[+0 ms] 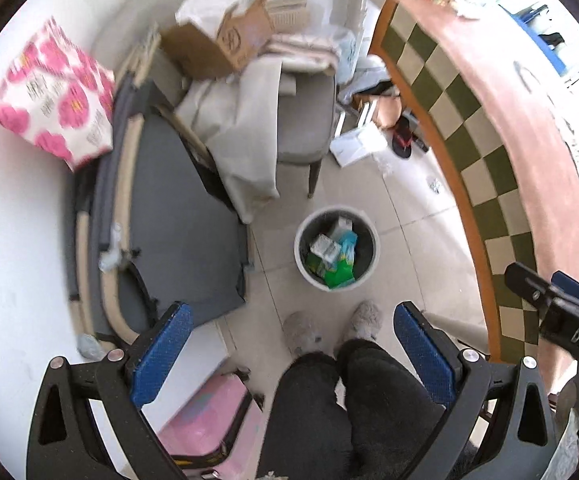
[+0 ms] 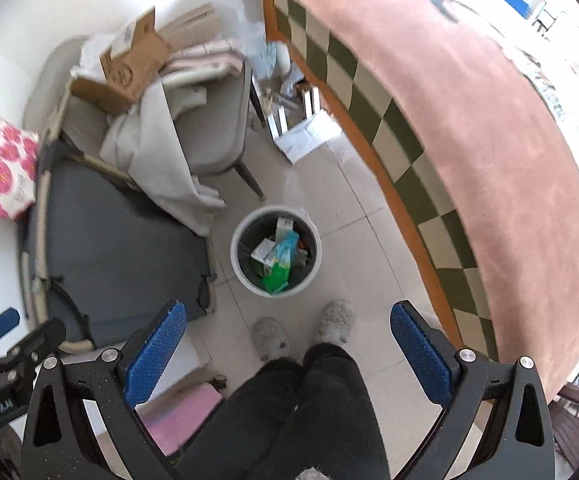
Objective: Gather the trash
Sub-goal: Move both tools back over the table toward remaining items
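You stand on a pale tiled floor (image 1: 421, 248) beside a table (image 2: 489, 128) under fuzzy pink cloth with a green-and-cream checked edge. One round grey trash bin (image 1: 336, 249) sits on the tiles just ahead of your two fluffy slippers (image 1: 365, 320), holding crumpled packaging, perhaps four or five pieces. One grey chair (image 2: 217, 120) carries fabric and a cardboard box (image 1: 225, 44). Your left tool (image 1: 293, 356) and right tool (image 2: 289, 354) both gape wide, holding nothing.

left gripper (image 1: 293, 344): jaws wide apart, holding nothing, aimed downward | right gripper (image 2: 289, 344): jaws wide apart, holding nothing, aimed downward
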Demonstrator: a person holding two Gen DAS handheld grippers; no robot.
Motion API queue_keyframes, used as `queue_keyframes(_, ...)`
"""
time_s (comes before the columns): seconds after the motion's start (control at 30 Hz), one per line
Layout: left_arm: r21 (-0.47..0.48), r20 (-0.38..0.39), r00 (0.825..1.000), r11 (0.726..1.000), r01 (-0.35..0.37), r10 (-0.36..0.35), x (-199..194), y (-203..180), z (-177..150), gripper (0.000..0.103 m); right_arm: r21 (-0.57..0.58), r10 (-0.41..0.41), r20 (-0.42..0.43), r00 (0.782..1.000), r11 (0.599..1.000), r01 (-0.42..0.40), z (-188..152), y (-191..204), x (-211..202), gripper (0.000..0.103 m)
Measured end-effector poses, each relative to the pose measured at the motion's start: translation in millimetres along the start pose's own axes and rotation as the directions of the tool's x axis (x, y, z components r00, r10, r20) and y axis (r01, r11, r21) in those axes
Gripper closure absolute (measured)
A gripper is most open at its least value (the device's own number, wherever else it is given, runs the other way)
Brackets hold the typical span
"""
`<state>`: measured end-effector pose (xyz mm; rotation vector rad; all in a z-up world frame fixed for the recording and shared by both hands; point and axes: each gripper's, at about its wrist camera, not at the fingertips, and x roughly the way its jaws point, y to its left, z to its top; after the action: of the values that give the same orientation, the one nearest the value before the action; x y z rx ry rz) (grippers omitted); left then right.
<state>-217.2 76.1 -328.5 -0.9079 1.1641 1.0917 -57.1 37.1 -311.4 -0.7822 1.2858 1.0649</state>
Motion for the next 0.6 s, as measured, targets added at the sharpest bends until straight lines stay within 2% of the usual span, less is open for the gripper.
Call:
queue_keyframes(0.17,0.035,0.1,0.995,0.999,-0.004,0.001,-39.9,-19.0,28.1,0.0,0.088,0.073,0.06,0.996,0.993,-0.078,14.1,-23.6,-39.5,0.0)
queue_keyframes(0.3,0.079,0.166,0.986,0.997,-0.003,-0.01,-63.2,-60.3,58.8,0.0,0.157,0.063,0.111,0.992,0.984,-0.08,30.6,-59.9,-64.6,0.0)
queue_keyframes(0.47,0.179,0.204,0.978,0.984,0.007,-0.044,-73.1,-152.4,102.7,0.0,0.289,0.001,0.152,0.988,0.956,-0.045,54.6,-145.4,-88.0,0.0)
queue_keyframes(0.6,0.265,0.163,0.983,0.964,0.036,-0.082,-60.9,-251.0,136.7,0.0,0.436,-0.07,0.168,0.983,0.9,-0.011,73.0,-246.6,-99.9,0.0)
